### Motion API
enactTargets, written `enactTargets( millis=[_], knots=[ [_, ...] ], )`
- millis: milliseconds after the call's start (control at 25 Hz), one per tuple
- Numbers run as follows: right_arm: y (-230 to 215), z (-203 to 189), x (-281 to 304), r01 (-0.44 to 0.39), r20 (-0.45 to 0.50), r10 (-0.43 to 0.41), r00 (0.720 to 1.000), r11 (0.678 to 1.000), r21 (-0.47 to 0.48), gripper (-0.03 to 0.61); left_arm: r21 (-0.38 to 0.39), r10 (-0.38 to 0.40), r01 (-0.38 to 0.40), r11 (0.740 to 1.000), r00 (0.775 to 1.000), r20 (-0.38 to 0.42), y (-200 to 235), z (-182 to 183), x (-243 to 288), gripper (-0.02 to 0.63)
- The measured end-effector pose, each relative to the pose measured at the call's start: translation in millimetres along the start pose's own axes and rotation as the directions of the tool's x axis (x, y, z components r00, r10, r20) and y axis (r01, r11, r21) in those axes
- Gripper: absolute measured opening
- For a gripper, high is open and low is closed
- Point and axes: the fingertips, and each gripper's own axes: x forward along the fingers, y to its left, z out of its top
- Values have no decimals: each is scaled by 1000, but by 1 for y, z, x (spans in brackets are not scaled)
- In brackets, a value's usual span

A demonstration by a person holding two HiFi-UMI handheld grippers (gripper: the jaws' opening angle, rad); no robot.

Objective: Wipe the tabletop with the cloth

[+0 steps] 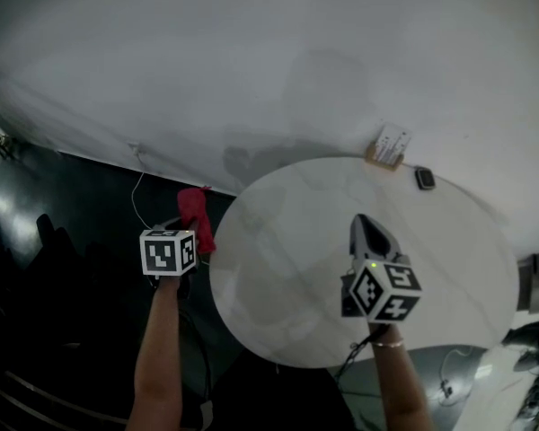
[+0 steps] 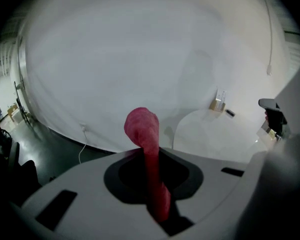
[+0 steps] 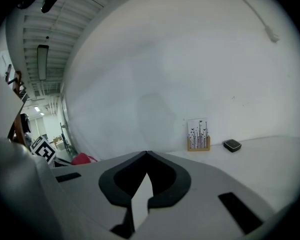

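Note:
A red cloth [image 1: 196, 215] is bunched up and hangs just off the left rim of the round white table [image 1: 278, 285]. My left gripper [image 1: 188, 229] is shut on the cloth. In the left gripper view the cloth [image 2: 146, 134] rises out from between the jaws of the left gripper [image 2: 151, 153], and the table [image 2: 215, 134] lies ahead to the right. My right gripper [image 1: 363, 223] hovers over the table's right half, shut with nothing in it. In the right gripper view the tips of the right gripper [image 3: 146, 154] meet, and the cloth [image 3: 82, 159] shows far left.
A small card in a wooden stand [image 1: 391, 146] and a small black device [image 1: 425, 178] sit at the table's far edge by the white wall. Both show in the right gripper view: stand [image 3: 198, 135], device [image 3: 232, 145]. Dark floor and a thin cable [image 1: 136, 196] lie left of the table.

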Motion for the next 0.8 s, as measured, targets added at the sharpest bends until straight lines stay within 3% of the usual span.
enactTargets(
  millis=[120,320,800],
  knots=[
    [-2,5,-6,-2,14,2,1000,1000,6,2,-13,-16,18,1000,993,121,-12,25,-15,52],
    [-1,12,-20,-16,49,15,999,1000,8,2,77,-54,35,996,964,262,-56,56,-38,52],
    [-5,14,-47,-59,107,56,993,998,29,2,186,-131,53,981,889,439,-150,66,-84,52]
  ],
)
